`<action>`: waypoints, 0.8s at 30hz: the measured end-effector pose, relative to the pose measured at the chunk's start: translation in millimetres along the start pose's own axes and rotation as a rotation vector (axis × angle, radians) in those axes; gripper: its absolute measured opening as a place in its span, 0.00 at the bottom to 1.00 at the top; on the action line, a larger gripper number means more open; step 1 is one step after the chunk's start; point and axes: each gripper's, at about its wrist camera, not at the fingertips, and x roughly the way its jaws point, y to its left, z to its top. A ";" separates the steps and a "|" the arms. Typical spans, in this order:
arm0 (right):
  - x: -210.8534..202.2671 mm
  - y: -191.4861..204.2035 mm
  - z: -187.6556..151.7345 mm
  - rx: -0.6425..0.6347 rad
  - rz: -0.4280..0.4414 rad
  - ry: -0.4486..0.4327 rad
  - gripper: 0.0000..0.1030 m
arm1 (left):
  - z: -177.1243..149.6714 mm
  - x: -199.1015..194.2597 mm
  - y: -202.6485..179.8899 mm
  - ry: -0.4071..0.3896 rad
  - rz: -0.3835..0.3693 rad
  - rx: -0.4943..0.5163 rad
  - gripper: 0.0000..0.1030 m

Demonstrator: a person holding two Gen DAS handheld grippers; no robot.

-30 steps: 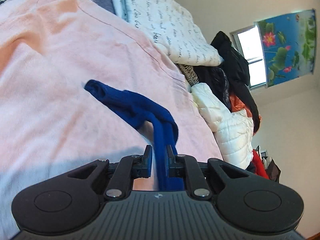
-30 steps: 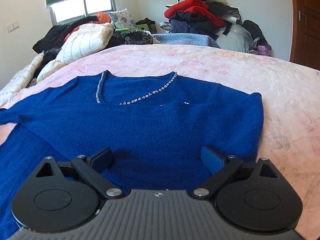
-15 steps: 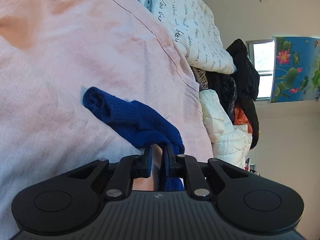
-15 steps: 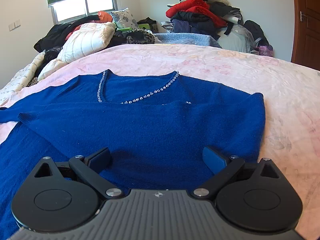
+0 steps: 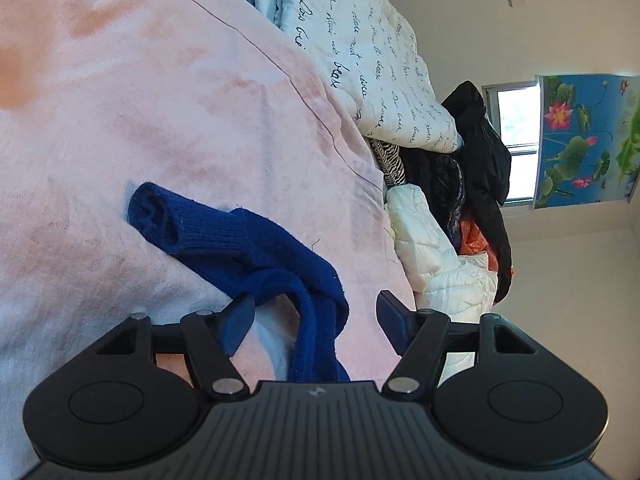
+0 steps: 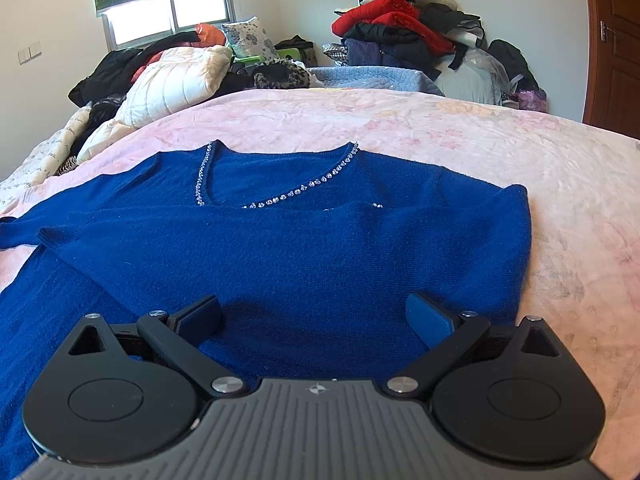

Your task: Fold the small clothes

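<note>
Blue sweater (image 6: 304, 248) lies flat on the pink bedspread (image 6: 520, 152), neckline away from you, one side already folded in. Its sleeve (image 5: 240, 248) runs straight ahead of your left gripper (image 5: 316, 316) — jaws wide, gripping nothing, cloth loose between them. Right gripper (image 6: 314, 316) hovers spread over the hem, empty. Bare bedspread on the right — piles well clear.

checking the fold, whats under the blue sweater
The blue sweater lies flat on the pink blanket, which shows all around it. Whatever is beneath the body of the knit is covered.
</note>
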 end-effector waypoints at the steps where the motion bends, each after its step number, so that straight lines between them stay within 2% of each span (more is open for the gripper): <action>1: 0.0 -0.3 0.2 0.002 0.001 -0.001 0.95 | 0.5 1.4 0.2 -0.003 0.002 -0.004 0.61; 2: -0.2 -0.3 0.1 0.004 0.003 -0.001 0.95 | 1.0 3.3 0.1 -0.005 0.011 -0.004 0.50; 3: -0.4 -0.3 0.2 0.006 0.004 -0.002 0.95 | 1.4 5.7 0.1 -0.001 0.026 -0.002 0.45; 5: -0.6 -1.0 0.3 0.010 0.008 -0.003 0.95 | 1.7 10.2 2.1 0.001 0.045 0.007 0.23; 9: -0.8 -1.3 0.2 0.012 0.010 -0.003 0.96 | 0.5 10.7 4.3 -0.031 0.076 0.044 0.08; 12: -1.2 -1.8 0.2 0.014 0.012 -0.004 0.96 | -10.5 1.9 -14.5 -0.141 0.120 0.187 0.05; 14: -0.9 -1.7 0.1 0.014 0.012 -0.004 0.96 | -35.0 -10.1 -48.4 -0.227 0.105 0.403 0.04; 15: -0.8 -1.6 0.1 0.013 0.012 -0.004 0.96 | -64.4 -18.0 -74.7 -0.287 0.097 0.631 0.04; 16: -0.8 -1.8 0.1 0.014 0.012 -0.004 0.96 | -105.5 -23.9 -95.6 -0.332 0.073 0.912 0.04; 17: -0.7 -1.5 0.1 0.013 0.012 -0.003 0.96 | -146.4 -27.2 -104.3 -0.298 0.021 1.145 0.04; 18: -0.7 -1.4 0.0 0.013 0.012 -0.003 0.96 | -180.9 -28.8 -104.3 -0.192 -0.052 1.306 0.04; 19: -0.7 -1.4 0.0 0.013 0.012 -0.003 0.96 | -209.2 -30.3 -99.4 -0.114 -0.104 1.416 0.04; 21: -0.8 -1.5 0.1 0.014 0.013 -0.004 0.96 | -248.1 -29.0 -84.4 -0.061 -0.134 1.531 0.04; 24: -0.9 -1.8 0.1 0.013 0.012 -0.003 0.96 | -276.4 -19.2 -69.0 0.077 -0.130 1.535 0.04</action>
